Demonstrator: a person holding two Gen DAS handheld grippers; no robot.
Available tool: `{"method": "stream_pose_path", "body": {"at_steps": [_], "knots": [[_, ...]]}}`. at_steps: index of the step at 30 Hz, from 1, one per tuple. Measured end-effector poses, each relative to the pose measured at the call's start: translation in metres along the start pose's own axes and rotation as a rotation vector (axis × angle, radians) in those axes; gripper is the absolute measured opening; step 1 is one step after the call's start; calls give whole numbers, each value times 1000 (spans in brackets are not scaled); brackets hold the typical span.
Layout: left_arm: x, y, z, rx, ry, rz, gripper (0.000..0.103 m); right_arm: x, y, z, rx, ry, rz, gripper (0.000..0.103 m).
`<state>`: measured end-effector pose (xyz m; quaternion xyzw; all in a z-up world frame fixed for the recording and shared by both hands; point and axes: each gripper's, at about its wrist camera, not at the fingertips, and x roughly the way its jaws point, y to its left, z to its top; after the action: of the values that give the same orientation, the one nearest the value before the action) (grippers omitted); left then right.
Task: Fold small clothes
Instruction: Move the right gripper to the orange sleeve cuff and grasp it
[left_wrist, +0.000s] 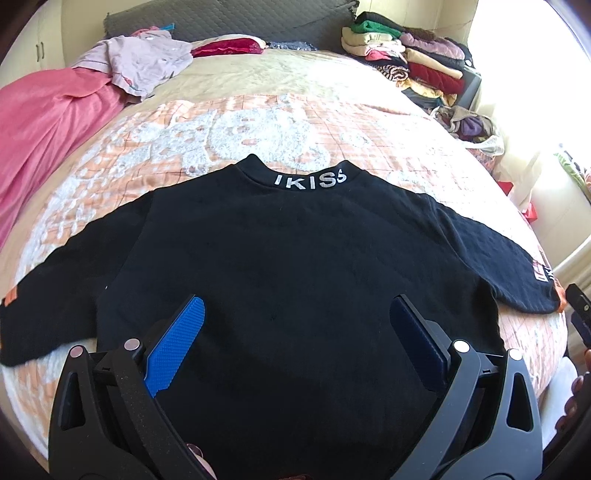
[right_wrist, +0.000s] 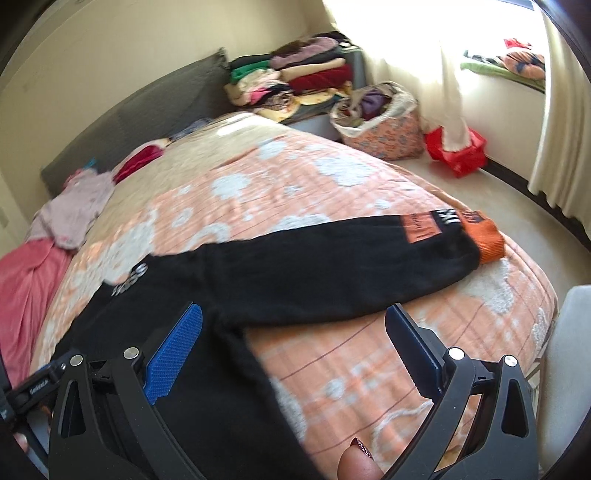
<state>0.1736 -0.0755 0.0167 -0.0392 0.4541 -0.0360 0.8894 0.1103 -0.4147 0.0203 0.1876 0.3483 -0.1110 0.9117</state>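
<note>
A small black sweatshirt (left_wrist: 295, 258) with white lettering on its collar (left_wrist: 310, 181) lies flat on the bed, both sleeves spread out. My left gripper (left_wrist: 297, 310) hovers open over its lower body, nothing between the blue pads. In the right wrist view the same sweatshirt (right_wrist: 295, 273) shows its right sleeve, which ends in an orange cuff (right_wrist: 487, 240) near the bed's corner. My right gripper (right_wrist: 293, 314) is open above the sleeve's underarm and the bare quilt, holding nothing.
The bed's orange and white quilt (left_wrist: 258, 129) surrounds the sweatshirt. A pink blanket (left_wrist: 44, 122) and a pale garment (left_wrist: 144, 62) lie at the far left. Stacked folded clothes (left_wrist: 406, 51) and a basket of clothes (right_wrist: 380, 118) stand past the bed's far right corner.
</note>
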Motion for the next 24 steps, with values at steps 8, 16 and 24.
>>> {"method": "stream_pose_path", "body": {"at_steps": [8, 16, 24], "knots": [[19, -9, 18, 11, 29, -5, 95, 31, -56, 17, 164, 28, -68, 99], [42, -18, 29, 12, 65, -11, 95, 68, -106, 24, 280, 77, -149, 99], [64, -33, 35, 46, 81, -14, 95, 93, -148, 29, 400, 102, -114, 99]]}}
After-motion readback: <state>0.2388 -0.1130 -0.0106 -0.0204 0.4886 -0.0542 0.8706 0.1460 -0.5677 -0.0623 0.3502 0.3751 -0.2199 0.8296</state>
